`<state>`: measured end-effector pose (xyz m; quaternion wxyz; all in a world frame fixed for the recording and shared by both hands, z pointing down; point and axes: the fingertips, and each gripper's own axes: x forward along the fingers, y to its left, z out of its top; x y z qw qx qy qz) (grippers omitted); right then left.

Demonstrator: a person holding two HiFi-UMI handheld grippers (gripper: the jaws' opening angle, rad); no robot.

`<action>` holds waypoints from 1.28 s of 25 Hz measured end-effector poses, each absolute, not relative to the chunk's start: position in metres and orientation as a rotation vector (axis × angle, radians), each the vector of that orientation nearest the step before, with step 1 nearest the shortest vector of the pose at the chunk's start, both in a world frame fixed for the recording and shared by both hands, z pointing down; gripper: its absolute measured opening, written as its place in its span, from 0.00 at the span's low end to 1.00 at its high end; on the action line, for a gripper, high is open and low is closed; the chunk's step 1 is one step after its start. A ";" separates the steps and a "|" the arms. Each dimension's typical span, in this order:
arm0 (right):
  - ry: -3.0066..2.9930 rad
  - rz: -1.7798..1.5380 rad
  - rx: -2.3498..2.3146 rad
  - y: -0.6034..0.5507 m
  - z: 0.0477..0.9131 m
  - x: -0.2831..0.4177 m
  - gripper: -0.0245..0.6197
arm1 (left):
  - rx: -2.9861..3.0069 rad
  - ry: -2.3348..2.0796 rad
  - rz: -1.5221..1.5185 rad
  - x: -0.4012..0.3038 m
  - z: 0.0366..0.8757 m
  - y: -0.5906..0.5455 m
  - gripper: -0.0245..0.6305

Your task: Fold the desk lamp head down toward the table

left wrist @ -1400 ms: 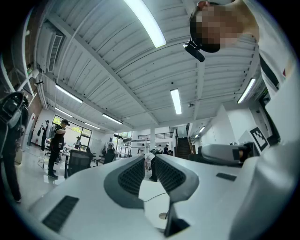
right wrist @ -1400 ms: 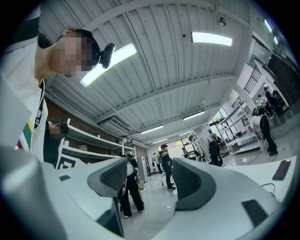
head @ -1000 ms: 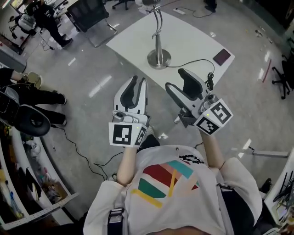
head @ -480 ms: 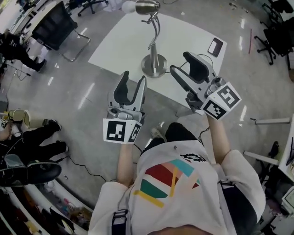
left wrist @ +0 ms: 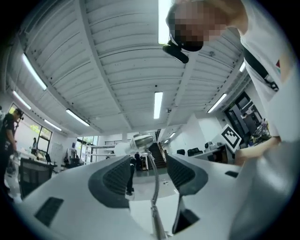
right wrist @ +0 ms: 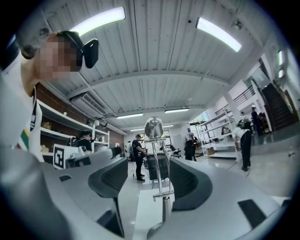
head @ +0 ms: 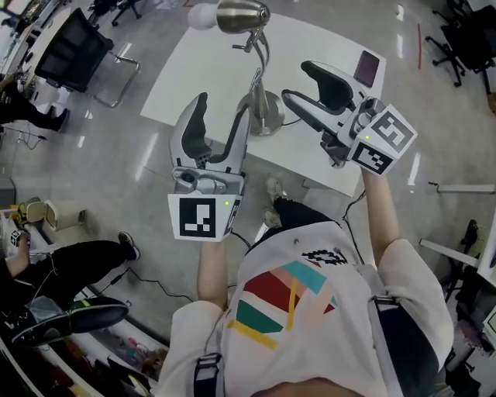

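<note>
Head view: desk lamp stands on the white table, round base close to the table's near edge, at 12 o'clock from the person. The curved neck rises from the base. The lamp head is up at 11 o'clock of the base, not folded down, with the white bulb facing 9 o'clock.

Left gripper: jaws wide and opening, nothing gripped. In its own view the lamp neck shows in the gap between the pads, and neither pad presses on it. In the head view its tips sit at 9 o'clock of the base, and the right-hand jaw overlaps the base edge in the picture; can't tell if it touches.

Right gripper: jaws wide apart, holding nothing. Its own view frames the upright lamp between the jaws, with clear space either side. In the head view it is at 2 o'clock of the base, just beside it.

A black cable leaves the base toward 4 o'clock. There is a dark flat item on the table at 2 o'clock, well apart from the lamp, and an office chair on the floor at 10 o'clock.
</note>
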<state>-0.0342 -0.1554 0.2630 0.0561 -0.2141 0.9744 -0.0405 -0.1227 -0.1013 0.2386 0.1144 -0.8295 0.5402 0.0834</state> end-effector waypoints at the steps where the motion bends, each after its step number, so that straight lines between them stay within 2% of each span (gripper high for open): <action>1: 2.995 -0.088 -0.613 -0.162 0.265 -0.038 0.48 | -2.404 1.585 0.241 -0.121 0.229 -0.111 0.45; 6: 3.040 -0.034 -0.499 -0.197 0.267 -0.049 0.48 | -2.356 1.513 0.070 -0.098 0.209 -0.154 0.45; 10: 2.956 -0.126 -0.448 -0.224 0.260 -0.046 0.47 | -2.445 1.444 0.122 -0.083 0.207 -0.182 0.45; 14: 2.978 -0.140 -0.335 -0.215 0.254 -0.053 0.47 | -2.425 1.481 0.042 -0.086 0.205 -0.187 0.45; 17: 3.030 -0.062 -0.323 -0.212 0.247 -0.058 0.37 | -2.497 1.478 -0.013 -0.088 0.206 -0.193 0.45; 19: 3.059 -0.022 -0.348 -0.214 0.247 -0.062 0.34 | -2.579 1.440 -0.009 -0.087 0.209 -0.197 0.44; 21: 3.085 0.005 -0.380 -0.215 0.253 -0.063 0.34 | -2.666 1.367 0.031 -0.080 0.212 -0.197 0.39; 23: 3.104 0.017 -0.407 -0.215 0.255 -0.062 0.28 | -2.714 1.305 0.043 -0.074 0.213 -0.193 0.27; 32: 3.174 0.034 -0.485 -0.217 0.254 -0.057 0.28 | -2.764 1.200 0.094 -0.069 0.214 -0.193 0.27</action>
